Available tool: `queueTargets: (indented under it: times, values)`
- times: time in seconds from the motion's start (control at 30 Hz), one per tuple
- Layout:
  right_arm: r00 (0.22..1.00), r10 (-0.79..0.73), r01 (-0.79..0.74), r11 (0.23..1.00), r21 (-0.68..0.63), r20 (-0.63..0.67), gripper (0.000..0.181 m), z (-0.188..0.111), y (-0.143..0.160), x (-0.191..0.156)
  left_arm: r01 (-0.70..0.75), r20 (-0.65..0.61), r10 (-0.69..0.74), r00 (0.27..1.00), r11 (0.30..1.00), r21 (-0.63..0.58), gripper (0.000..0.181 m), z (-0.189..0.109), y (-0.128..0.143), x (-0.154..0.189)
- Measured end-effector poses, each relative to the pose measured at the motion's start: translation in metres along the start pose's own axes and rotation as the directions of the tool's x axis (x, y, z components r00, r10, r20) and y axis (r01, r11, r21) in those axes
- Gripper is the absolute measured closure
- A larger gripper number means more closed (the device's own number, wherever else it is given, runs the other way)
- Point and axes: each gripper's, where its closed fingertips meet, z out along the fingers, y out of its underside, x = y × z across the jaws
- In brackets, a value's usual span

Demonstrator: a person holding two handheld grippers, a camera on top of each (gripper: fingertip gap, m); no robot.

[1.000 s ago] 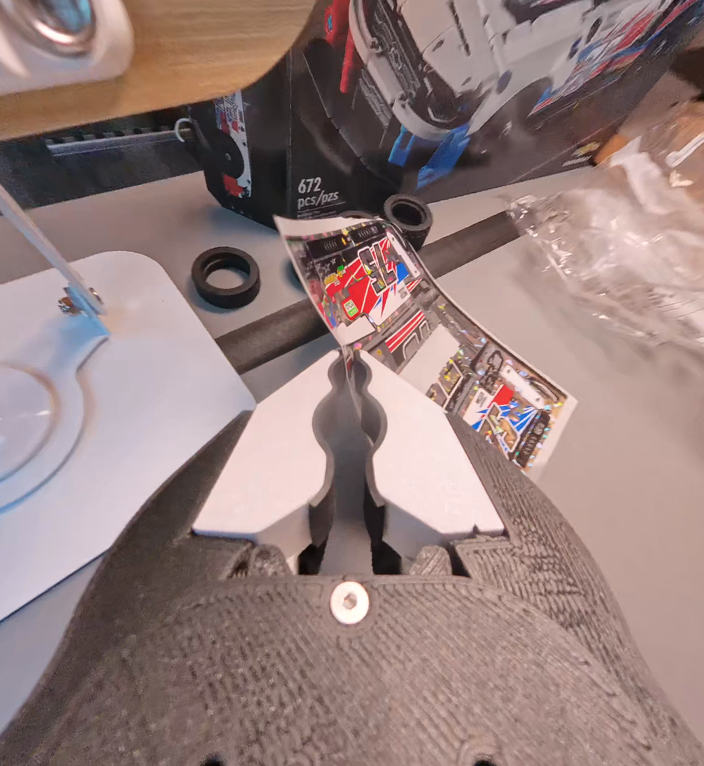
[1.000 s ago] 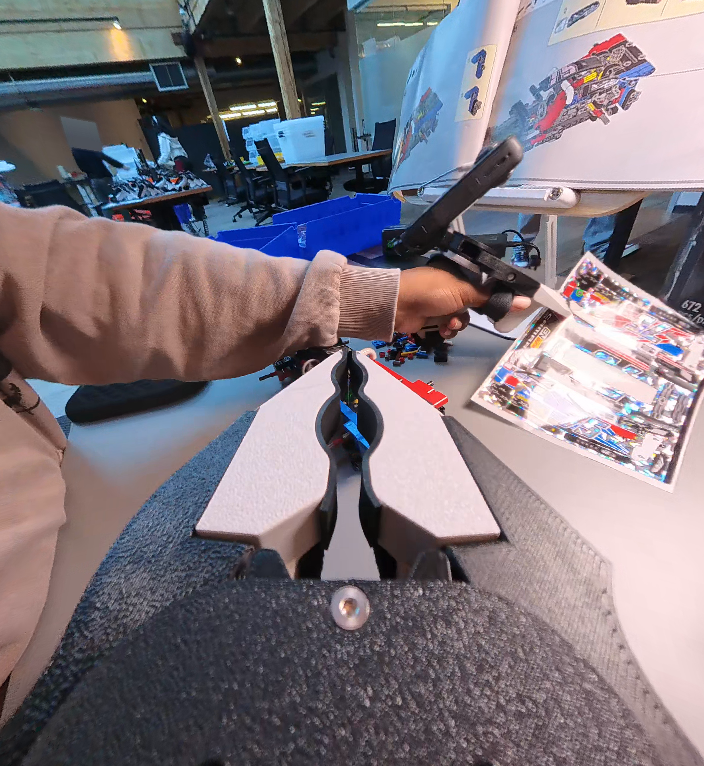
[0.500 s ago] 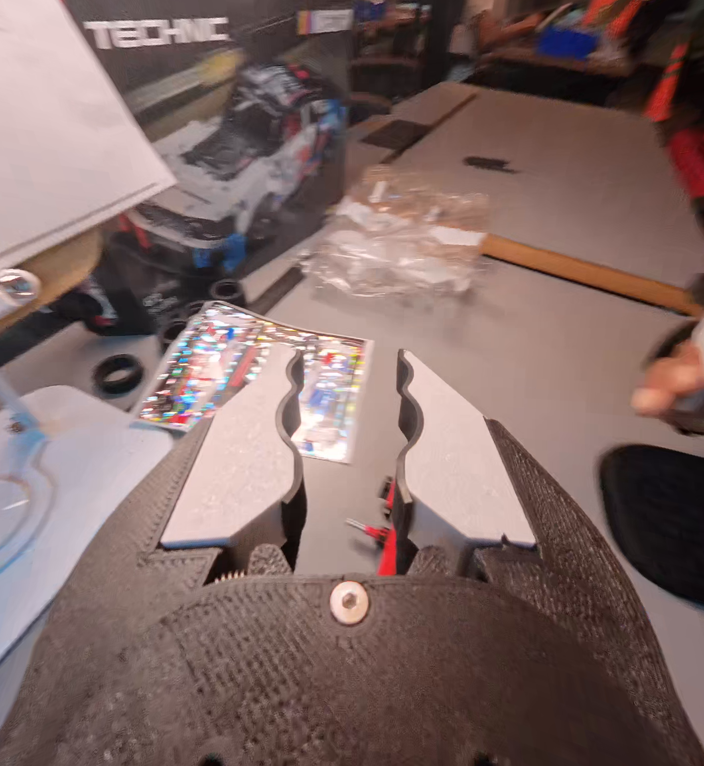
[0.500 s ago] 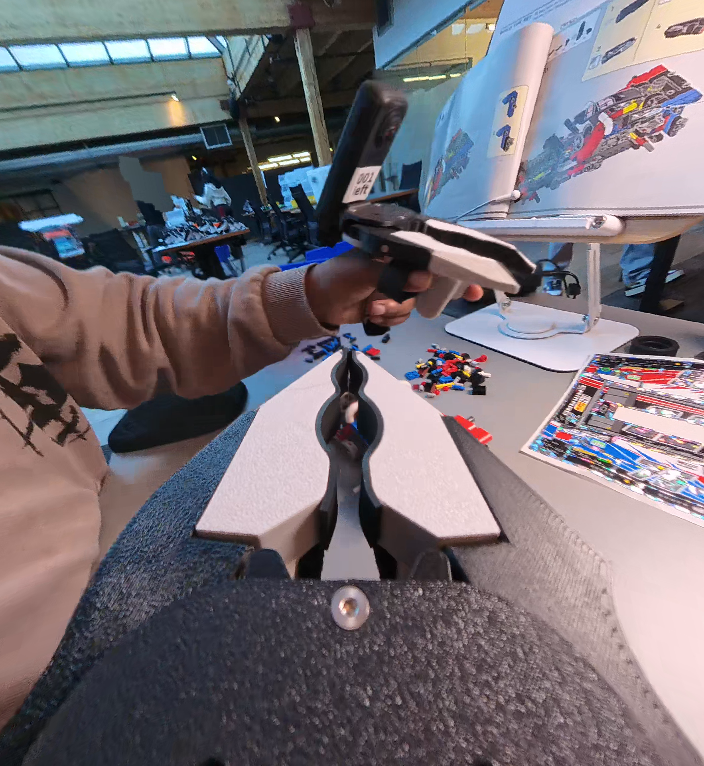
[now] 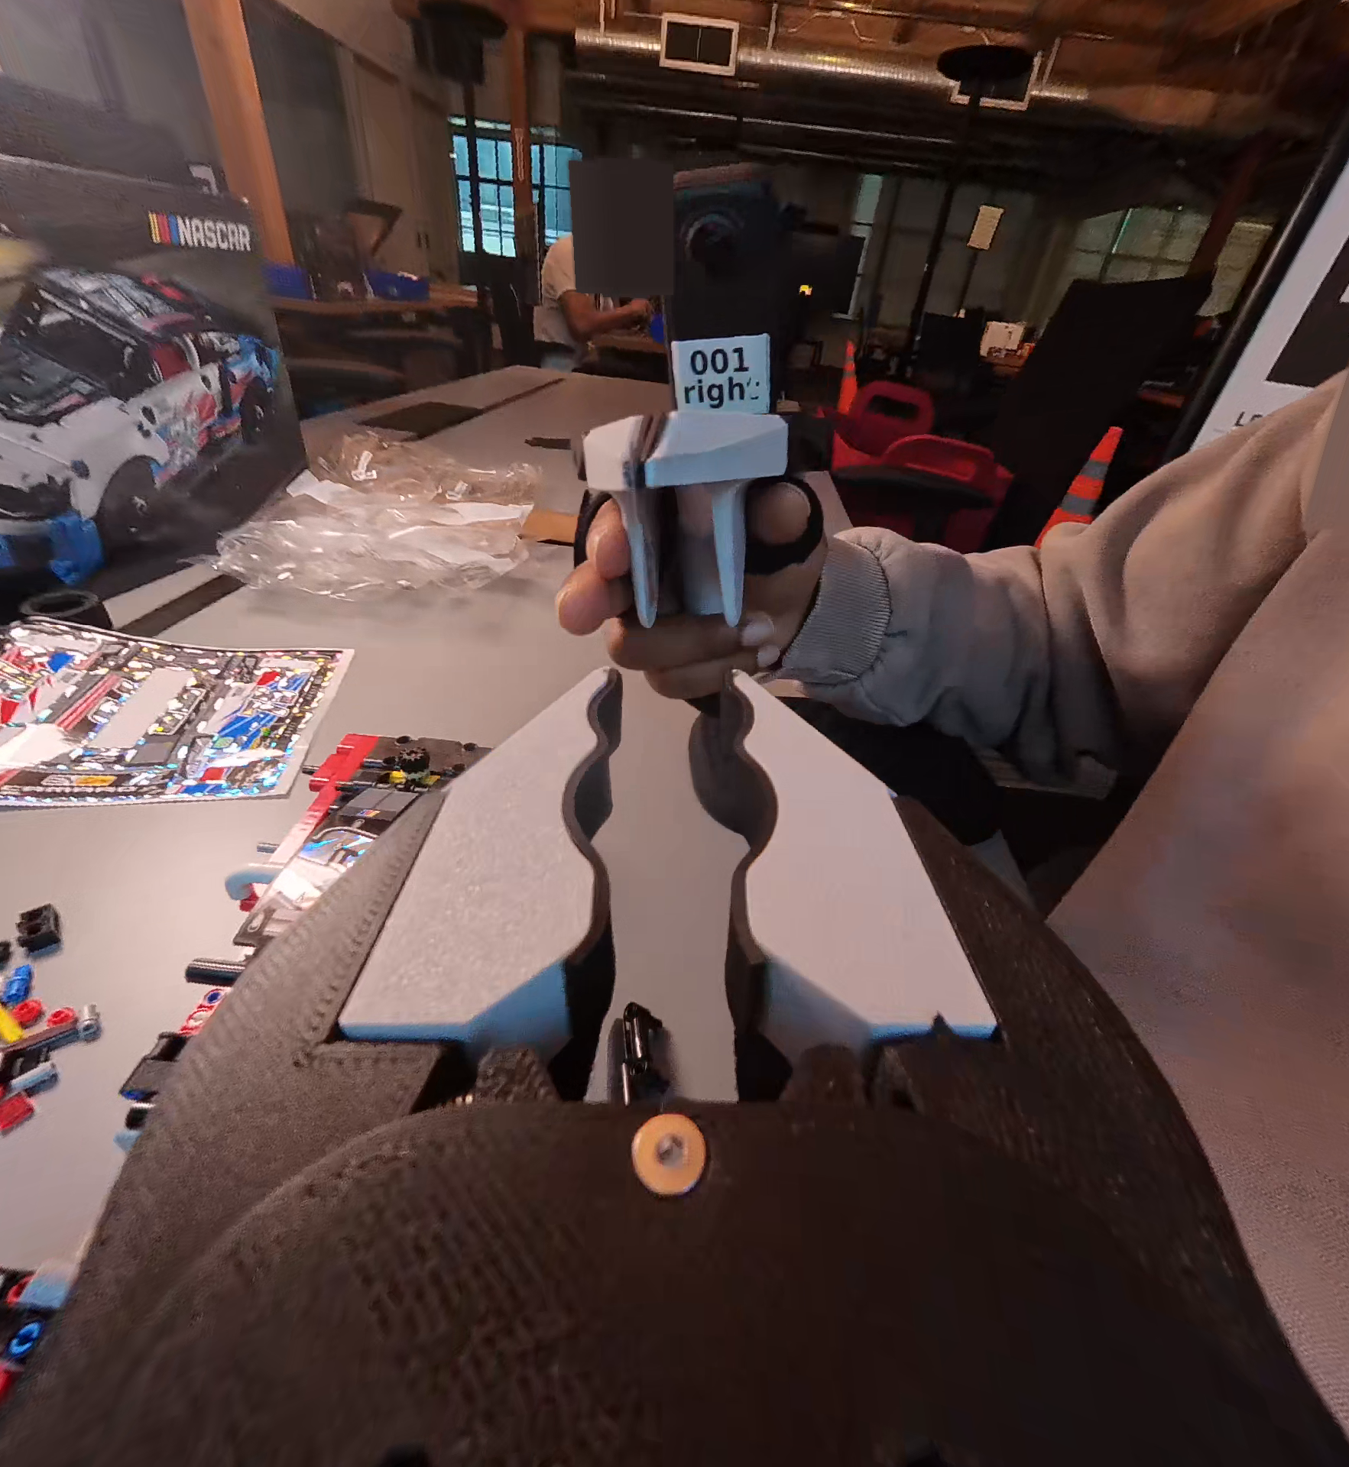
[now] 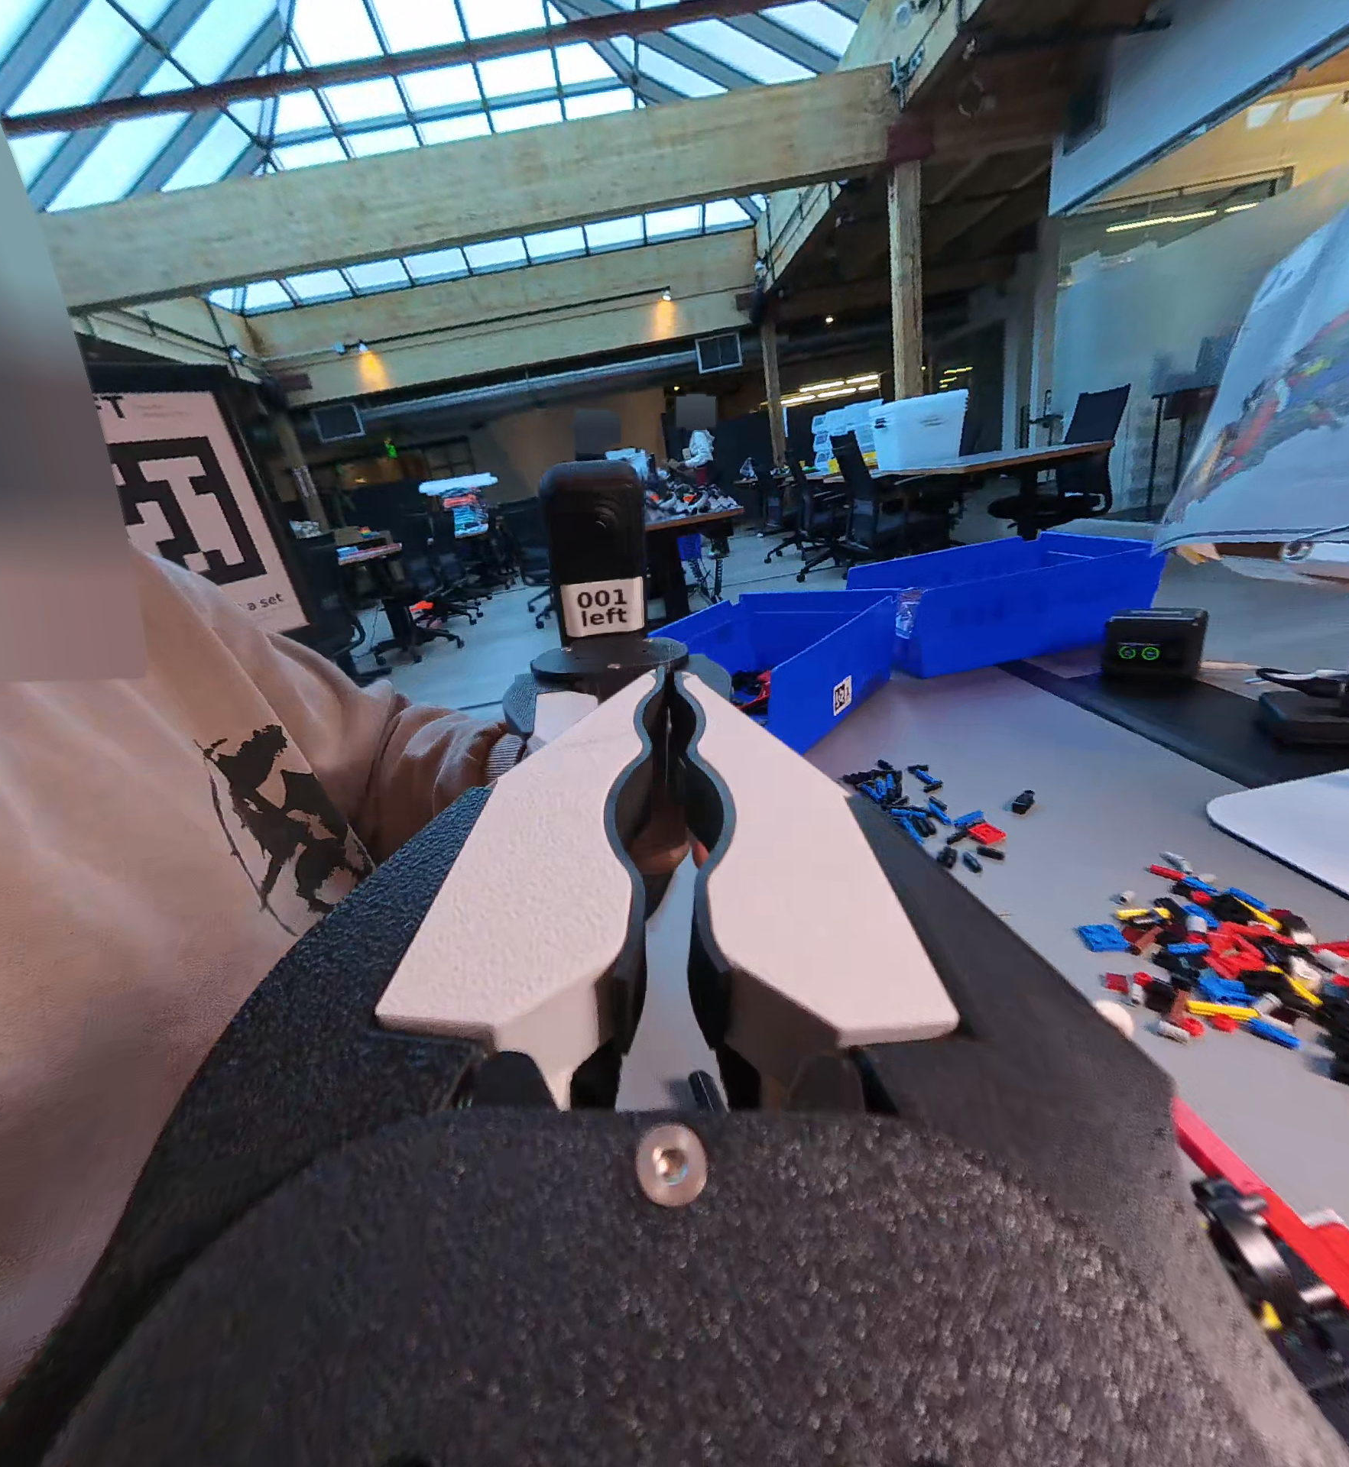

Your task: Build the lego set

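Left gripper (image 5: 675,698) fingers parted and empty, right gripper (image 6: 669,683) fingers closed on nothing, sticker sheet (image 5: 123,714) flat on grey table (image 5: 456,659), loose bricks (image 6: 1243,968) piled nearby.

Right hand-held gripper (image 6: 668,683) raised off the counter (image 6: 1052,762), jaws closed tip to tip, nothing between them. Left hand-held gripper (image 6: 576,706) directly ahead, facing it, mostly hidden behind the right fingers; black camera (image 6: 593,548) with a white label on top. Beige sleeve (image 6: 179,794) at left. On the counter to the right: small cluster of blue and black lego pins (image 6: 921,810), nearer a bigger mixed pile of lego pieces (image 6: 1243,976). Blue bins (image 6: 965,603) behind. Red and black lego assembly (image 6: 1306,1286) at bottom right edge.
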Motion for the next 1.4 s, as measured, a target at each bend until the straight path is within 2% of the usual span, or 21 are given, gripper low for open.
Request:
queueTargets:
  times: [0.13,0.3,0.5,0.9,1.0,1.3,1.4]
  values:
    - [0.999,0.012,-0.012,1.0,0.003,0.03,0.181,0.022,0.004,-0.003,-0.085,0.062,0.086,0.994,0.996,-0.007,0.168,-0.019,0.002,-0.005]
    - [0.999,-0.002,0.003,1.0,-0.022,0.035,0.181,0.036,0.01,-0.004,-0.119,0.048,0.12,0.992,0.993,-0.01,0.17,-0.034,0.016,-0.007]
    - [0.997,0.032,-0.03,0.999,-0.022,0.076,0.181,0.036,0.023,-0.009,-0.099,0.01,0.098,0.995,0.994,0.042,0.171,-0.032,0.016,0.004]
    - [0.987,0.129,-0.132,0.991,0.031,0.095,0.181,0.034,0.038,0.001,-0.077,0.023,0.076,0.997,0.995,0.059,0.177,-0.029,0.017,0.0]
    - [0.985,0.138,-0.143,0.989,0.041,0.1,0.181,0.033,0.039,0.002,-0.063,0.054,0.06,0.997,0.997,0.041,0.178,-0.029,0.02,-0.007]
    - [0.987,0.127,-0.132,0.99,0.041,0.103,0.181,0.035,0.038,0.0,0.019,0.025,-0.021,0.999,0.996,0.092,0.176,-0.032,0.014,-0.009]
    - [0.987,0.122,-0.126,0.991,0.037,0.104,0.181,0.035,0.038,0.0,0.029,0.021,-0.031,0.999,0.995,0.093,0.181,-0.033,0.013,-0.009]
